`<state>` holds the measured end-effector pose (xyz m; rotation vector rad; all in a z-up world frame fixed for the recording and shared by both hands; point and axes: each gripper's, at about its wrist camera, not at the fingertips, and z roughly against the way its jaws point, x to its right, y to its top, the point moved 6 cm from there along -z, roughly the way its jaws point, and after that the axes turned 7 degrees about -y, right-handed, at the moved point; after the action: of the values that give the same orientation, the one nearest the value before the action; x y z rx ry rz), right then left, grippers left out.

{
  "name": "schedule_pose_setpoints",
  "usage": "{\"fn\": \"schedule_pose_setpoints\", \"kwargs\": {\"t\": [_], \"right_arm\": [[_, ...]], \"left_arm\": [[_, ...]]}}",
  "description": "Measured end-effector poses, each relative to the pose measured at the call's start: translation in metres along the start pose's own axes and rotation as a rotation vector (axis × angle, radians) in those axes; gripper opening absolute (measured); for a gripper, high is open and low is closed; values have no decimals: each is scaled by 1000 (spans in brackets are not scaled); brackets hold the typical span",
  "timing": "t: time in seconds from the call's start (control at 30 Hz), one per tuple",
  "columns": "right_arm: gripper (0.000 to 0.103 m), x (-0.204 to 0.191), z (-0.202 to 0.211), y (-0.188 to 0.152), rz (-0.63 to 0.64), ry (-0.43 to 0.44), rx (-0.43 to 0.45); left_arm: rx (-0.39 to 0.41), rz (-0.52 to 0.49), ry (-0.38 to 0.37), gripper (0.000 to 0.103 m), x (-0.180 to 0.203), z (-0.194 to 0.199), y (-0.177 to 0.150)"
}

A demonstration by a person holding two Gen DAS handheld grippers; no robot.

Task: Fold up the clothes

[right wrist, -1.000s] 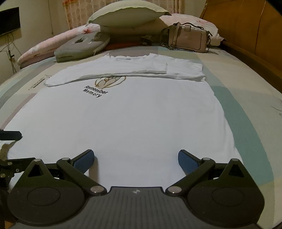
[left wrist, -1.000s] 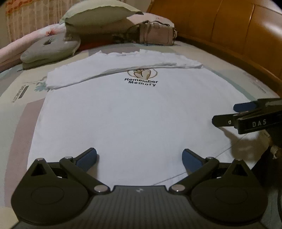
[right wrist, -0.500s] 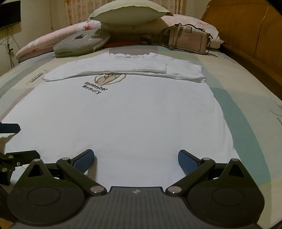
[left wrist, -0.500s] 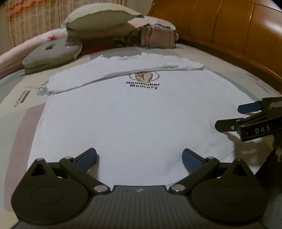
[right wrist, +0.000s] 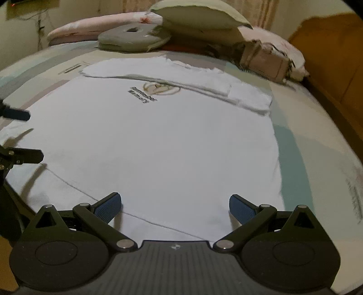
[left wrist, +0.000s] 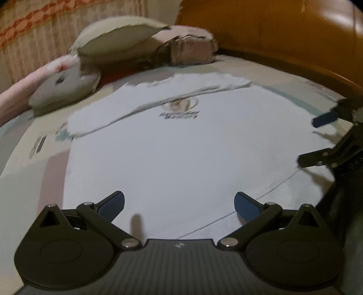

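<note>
The white T-shirt [left wrist: 181, 154] lies flat, print side up, on the bed [right wrist: 306, 127], its sleeves folded in across the chest just above the blurred dark lettering and round emblem [right wrist: 158, 88]. Its bottom hem runs just in front of both my tools. My left hand-held gripper [left wrist: 179, 204] hangs over the hem near the shirt's left side, its blue-padded fingers spread wide with nothing between them. My right hand-held gripper [right wrist: 174, 204] hangs over the hem near the right side, equally wide open and empty. Each shows at the edge of the other's view, above the shirt's side edge. Beyond the collar sit a grey ring-shaped cushion [right wrist: 133, 38], a green pillow [right wrist: 197, 18] and a pinkish handbag [right wrist: 265, 63]. A wooden headboard [left wrist: 283, 34] runs along the bed's right side.
</note>
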<state>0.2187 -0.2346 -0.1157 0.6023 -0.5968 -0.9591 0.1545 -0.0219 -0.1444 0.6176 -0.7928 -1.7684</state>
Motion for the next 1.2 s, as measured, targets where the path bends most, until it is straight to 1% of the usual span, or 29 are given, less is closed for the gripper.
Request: {"fn": "schedule_pose_setpoints", "kwargs": {"t": [0.07,0.13,0.2,0.23,0.27,0.33,0.43,0.53,0.67,0.7,0.73,0.8,0.93,0.97,1.1,1.2], "right_arm": [[103,-7,6,5,15,6,23],[103,-15,8,10,21,21,44],[103,-24,6,6,72,24,30],[103,-28,4,3,100,25,21],[103,-33,3,1,128,26,11],[103,-37,3,-4,159,30,0],[103,-33,10,-7,169,43,2],[103,-36,23,-8,239,51,48],[103,-55,35,-15,383,139,69],[103,-61,36,-18,416,158,67],[103,-67,35,-21,453,159,65],[103,-81,31,-27,531,137,64],[103,-96,22,-31,665,-14,102],[103,-98,22,-31,688,-33,110],[103,-102,31,-28,759,-78,143],[103,-96,39,-17,738,-134,195]], "left_arm": [[6,-30,-19,102,10,-2,3],[-7,-64,-31,102,19,-6,3],[-40,-81,-43,102,23,-10,-5],[-61,-70,-43,103,22,-12,-10],[-54,-24,-55,102,18,-10,-13],[-82,75,-76,102,9,-8,-18],[-57,59,-65,102,8,5,-19],[-39,-38,-95,102,18,16,-19],[-53,-176,-146,102,31,22,-25],[-52,-198,-155,102,34,22,-27],[-52,-212,-162,102,37,21,-27],[-54,-228,-163,102,42,19,-27],[-53,-254,-165,102,52,18,-26],[-51,-261,-171,102,55,19,-26],[-42,-317,-171,102,63,18,-23],[-40,-362,-158,102,68,14,-21]]}}
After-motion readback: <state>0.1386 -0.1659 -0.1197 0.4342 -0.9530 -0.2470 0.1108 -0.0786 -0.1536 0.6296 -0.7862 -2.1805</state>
